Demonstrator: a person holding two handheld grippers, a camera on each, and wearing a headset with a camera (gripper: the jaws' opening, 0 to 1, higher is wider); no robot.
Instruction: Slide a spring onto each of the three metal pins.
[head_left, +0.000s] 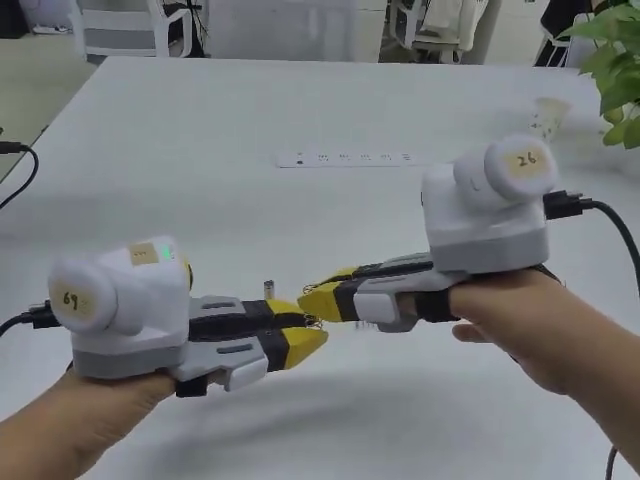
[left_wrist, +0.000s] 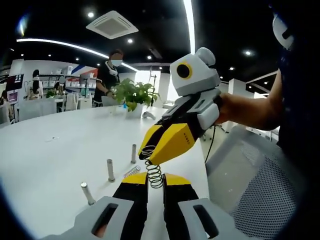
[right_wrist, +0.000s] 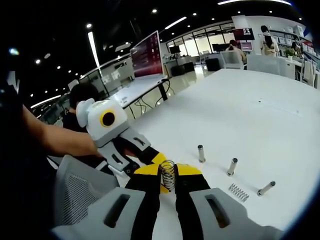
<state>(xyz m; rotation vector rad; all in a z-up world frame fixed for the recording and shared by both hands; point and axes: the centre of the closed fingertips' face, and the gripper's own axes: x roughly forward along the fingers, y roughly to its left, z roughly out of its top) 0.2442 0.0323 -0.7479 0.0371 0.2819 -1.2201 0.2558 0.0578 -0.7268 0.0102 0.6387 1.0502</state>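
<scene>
One spring (head_left: 313, 322) is held in the air between the two yellow-tipped grippers. My left gripper (head_left: 318, 338) comes in from the lower left, my right gripper (head_left: 305, 295) from the right, and their tips meet at the spring. In the left gripper view the spring (left_wrist: 154, 172) rises from my left gripper (left_wrist: 156, 178) to the right gripper's tips (left_wrist: 149, 150). In the right gripper view my right gripper (right_wrist: 168, 173) is shut on the spring (right_wrist: 167, 176). Three bare metal pins (left_wrist: 133, 152) (left_wrist: 110, 170) (left_wrist: 87, 192) stand on the white table. A second spring (left_wrist: 131, 171) lies loose beside them.
A white power strip (head_left: 345, 158) lies across the middle of the table (head_left: 200, 150). A leafy plant (head_left: 615, 60) stands at the far right and a black cable (head_left: 20, 175) at the left edge. A mesh chair (left_wrist: 260, 200) is close by. A person (left_wrist: 107, 75) stands behind the table.
</scene>
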